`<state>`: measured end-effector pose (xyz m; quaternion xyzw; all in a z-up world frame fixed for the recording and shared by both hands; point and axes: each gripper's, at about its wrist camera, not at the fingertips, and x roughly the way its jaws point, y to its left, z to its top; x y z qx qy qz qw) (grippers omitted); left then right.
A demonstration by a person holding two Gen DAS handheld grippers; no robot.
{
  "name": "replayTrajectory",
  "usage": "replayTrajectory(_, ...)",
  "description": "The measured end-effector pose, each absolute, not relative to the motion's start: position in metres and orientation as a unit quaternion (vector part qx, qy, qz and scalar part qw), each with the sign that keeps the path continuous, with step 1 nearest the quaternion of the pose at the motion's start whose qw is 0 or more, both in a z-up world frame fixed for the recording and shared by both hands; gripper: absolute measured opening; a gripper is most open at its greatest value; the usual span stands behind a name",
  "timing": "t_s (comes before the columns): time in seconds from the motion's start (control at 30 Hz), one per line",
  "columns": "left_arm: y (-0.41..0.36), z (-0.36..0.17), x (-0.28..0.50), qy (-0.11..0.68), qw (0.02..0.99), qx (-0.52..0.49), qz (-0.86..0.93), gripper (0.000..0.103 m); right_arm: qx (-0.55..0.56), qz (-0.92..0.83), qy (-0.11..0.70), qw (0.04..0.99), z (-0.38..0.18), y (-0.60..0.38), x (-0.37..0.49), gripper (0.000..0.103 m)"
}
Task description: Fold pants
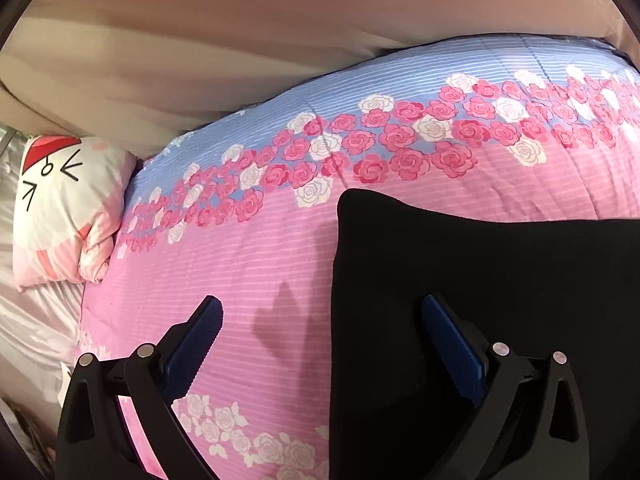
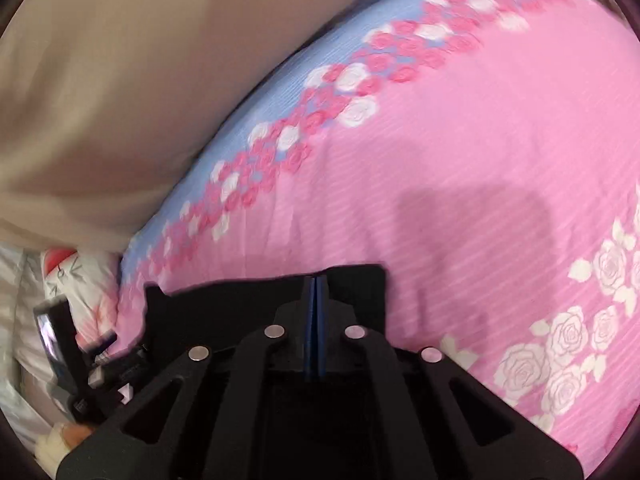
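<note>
The black pants point(image 1: 500, 280) lie folded on the pink quilt at the right of the left wrist view, their left edge straight and their far corner pointed. My left gripper point(image 1: 322, 316) hangs open above that left edge; one blue-padded finger point(image 1: 448, 336) is over the cloth and the other over bare quilt, with nothing gripped. In the right wrist view my right gripper point(image 2: 316, 282) is shut, its blue pads pressed together at the far edge of the black pants point(image 2: 356, 284), which spread to both sides of the fingers. The cloth under the gripper body is hidden.
A pink and blue rose-printed quilt point(image 1: 280, 260) covers the bed. A white and pink cartoon pillow point(image 1: 68, 208) lies at its left end. A beige padded surface point(image 1: 200, 40) rises behind the bed. A hand with the other gripper's body point(image 2: 60, 344) shows, blurred, at lower left.
</note>
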<state>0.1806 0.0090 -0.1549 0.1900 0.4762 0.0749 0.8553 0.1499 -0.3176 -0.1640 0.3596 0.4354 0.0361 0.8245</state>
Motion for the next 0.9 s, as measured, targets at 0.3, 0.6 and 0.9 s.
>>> replayTrajectory(0.3, 0.01, -0.154, 0.181, 0.479, 0.855, 0.183, 0.077, 0.098, 0.318, 0.031, 0.449, 0.835, -0.161, -0.302, 0.133, 0.0)
replayTrajectory(0.6, 0.01, -0.138, 0.171, 0.486, 0.853, 0.178, 0.067, 0.098, 0.242, 0.088, 0.458, 0.851, -0.118, -0.26, 0.06, 0.008)
replayTrajectory(0.9, 0.0, -0.133, 0.116, 0.515, 0.84, 0.172, 0.025, 0.098, 0.229, 0.087, 0.503, 0.829, -0.15, -0.25, 0.039, 0.004)
